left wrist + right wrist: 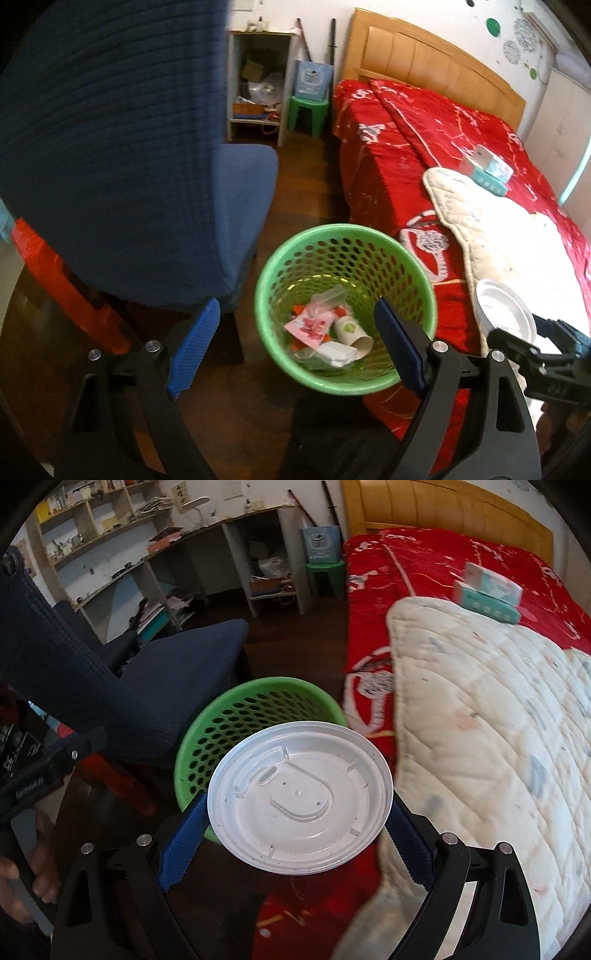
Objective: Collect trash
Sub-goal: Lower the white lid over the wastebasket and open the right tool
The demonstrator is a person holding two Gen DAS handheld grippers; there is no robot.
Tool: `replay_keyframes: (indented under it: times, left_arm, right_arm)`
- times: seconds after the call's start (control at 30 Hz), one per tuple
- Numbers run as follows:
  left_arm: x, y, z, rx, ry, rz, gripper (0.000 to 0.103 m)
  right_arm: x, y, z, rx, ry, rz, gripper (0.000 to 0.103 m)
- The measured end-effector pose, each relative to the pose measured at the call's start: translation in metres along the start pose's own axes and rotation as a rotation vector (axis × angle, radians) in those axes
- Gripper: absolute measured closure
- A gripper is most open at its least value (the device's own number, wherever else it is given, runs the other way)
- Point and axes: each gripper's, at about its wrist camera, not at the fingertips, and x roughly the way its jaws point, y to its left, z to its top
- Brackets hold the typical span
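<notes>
Right claw (297, 834): its two blue fingers (183, 853) clamp the opposite edges of a round white plastic lid (299, 797), jaws spread wide to span it; the lid sits tilted, underside toward the camera.
Left claw (291, 347): jaws stand wide apart with nothing between them; it hangs above the green basket (345, 384), pointing down into it.
Basket: a perforated green plastic bin on the wooden floor, directly below the left claw and just ahead of and under the right claw, wedged between the blue chair (147, 184) and the side of the bed (424, 155).
Basket contents: a paper cup (354, 332) on its side, a pink printed wrapper (308, 326), white crumpled paper and an orange scrap lie at the bottom.
Why the lid is held so: gripping it by the rim lets it be carried flat; judging by the task, it is the next piece of trash, and it has not yet been dropped.
Why the left claw is empty: probably it has nothing left to carry over the bin, though that is only a reading.
Beyond the claws: a red printed bedspread, a cream quilted pad (491, 738) to the right, and teal tissue boxes (487, 594) far ahead on the bed.
Writing: the tissue boxes and wrapper carry print too blurred to read; the cup shows a green round mark, no legible text.
</notes>
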Motion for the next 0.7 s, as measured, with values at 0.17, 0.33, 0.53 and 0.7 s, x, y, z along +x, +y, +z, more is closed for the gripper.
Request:
replay_keyframes:
  times: [0.17,0.33,0.53,0.7]
  left_arm:
    - [-0.001,0.017,-0.002,-0.031,0.002,0.020,0.018]
    - [-0.001,0.030,-0.004,-0.062,0.006,0.027,0.018]
    - [0.000,0.034,-0.006,-0.068,0.006,0.026,0.018]
    - [0.000,0.031,-0.008,-0.067,0.008,0.016,0.018]
  right_arm:
    - [0.020,0.022,0.010,-0.024,0.012,0.022,0.014]
    - [0.036,0.037,0.017,-0.025,0.029,0.042,0.014]
    - [0.054,0.048,0.023,-0.003,0.046,0.098,0.013]
    - [0.058,0.048,0.025,0.027,0.036,0.119,0.011]
